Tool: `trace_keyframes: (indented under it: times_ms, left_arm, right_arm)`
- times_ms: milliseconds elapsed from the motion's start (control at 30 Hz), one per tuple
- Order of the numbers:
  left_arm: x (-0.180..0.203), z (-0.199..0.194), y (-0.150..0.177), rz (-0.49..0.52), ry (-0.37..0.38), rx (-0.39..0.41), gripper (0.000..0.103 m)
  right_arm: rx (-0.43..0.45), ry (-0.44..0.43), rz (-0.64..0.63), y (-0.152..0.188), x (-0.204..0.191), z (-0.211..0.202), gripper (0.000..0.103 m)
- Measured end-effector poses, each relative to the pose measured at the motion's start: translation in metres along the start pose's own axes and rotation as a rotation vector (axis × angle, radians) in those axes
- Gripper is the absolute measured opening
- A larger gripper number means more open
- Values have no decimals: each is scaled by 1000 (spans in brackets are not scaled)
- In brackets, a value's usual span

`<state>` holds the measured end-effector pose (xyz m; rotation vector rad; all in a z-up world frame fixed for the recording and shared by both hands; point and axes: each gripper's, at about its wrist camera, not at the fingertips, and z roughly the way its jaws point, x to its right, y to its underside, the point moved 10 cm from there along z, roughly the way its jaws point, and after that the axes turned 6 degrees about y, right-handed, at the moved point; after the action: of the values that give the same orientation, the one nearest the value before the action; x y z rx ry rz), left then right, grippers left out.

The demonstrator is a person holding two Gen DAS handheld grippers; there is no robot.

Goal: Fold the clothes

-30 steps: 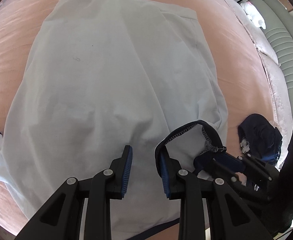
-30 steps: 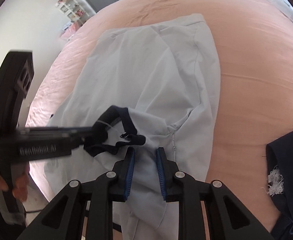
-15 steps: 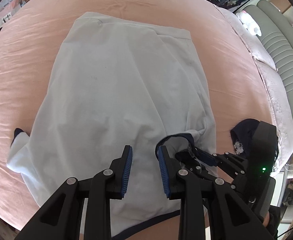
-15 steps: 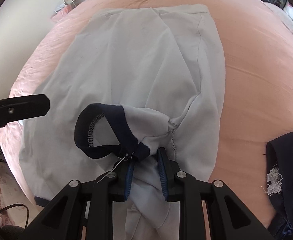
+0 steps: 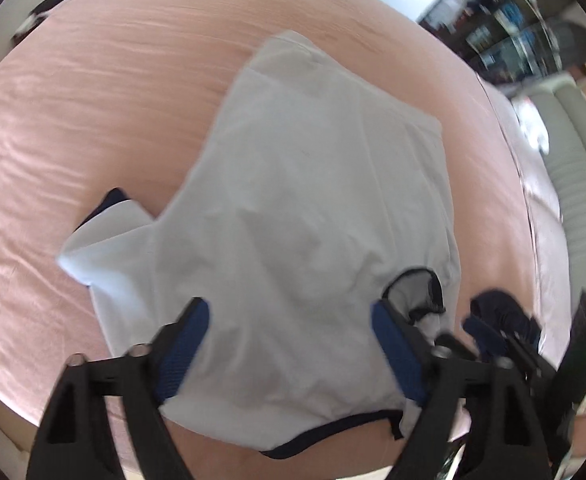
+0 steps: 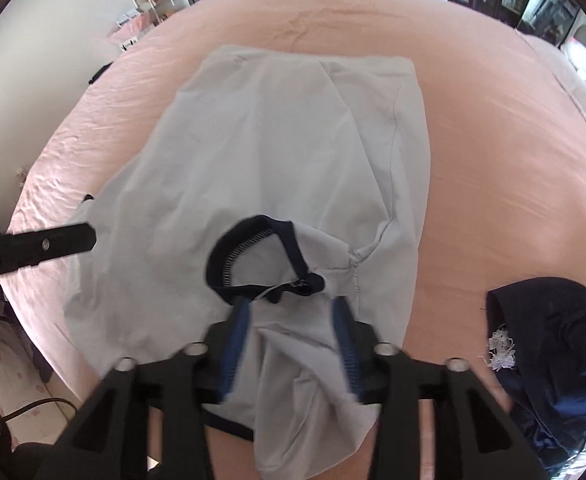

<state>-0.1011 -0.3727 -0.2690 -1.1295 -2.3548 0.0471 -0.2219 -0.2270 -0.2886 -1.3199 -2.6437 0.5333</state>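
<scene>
Right gripper (image 6: 291, 344), jaws opening off the shirt (image 6: 277, 152), sits nearest the folded sleeve cuff (image 6: 261, 256) at 12 o'clock; shirt runs lengthwise away. Left gripper (image 5: 289, 348) opening, empty.

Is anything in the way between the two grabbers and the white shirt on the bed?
Nothing visible is. The white shirt lies directly under the opening left gripper and the opening right gripper, with no pads pressing it. The dark garment lies off to the side on the pink sheet.
</scene>
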Motion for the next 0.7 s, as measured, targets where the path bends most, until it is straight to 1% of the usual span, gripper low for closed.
trace_keyframes:
  times_ms: [33, 133, 300, 600, 700]
  left_arm:
    - [-5, -2, -1, -31, 12, 12, 85]
    - [-15, -1, 2, -95, 57, 17, 85]
    - [-44, -3, 11, -114, 11, 3, 85]
    - [-97, -23, 11, -249, 65, 40, 85]
    - [-117, -26, 10, -317, 61, 52, 85]
  right_arm:
    - [13, 2, -2, -1, -3, -5, 67]
    - [31, 26, -24, 7, -18, -12, 68]
    - [33, 6, -44, 10, -41, -13, 68]
    - [39, -9, -105, 5, -89, -8, 68]
    - [50, -1, -135, 4, -104, -7, 68]
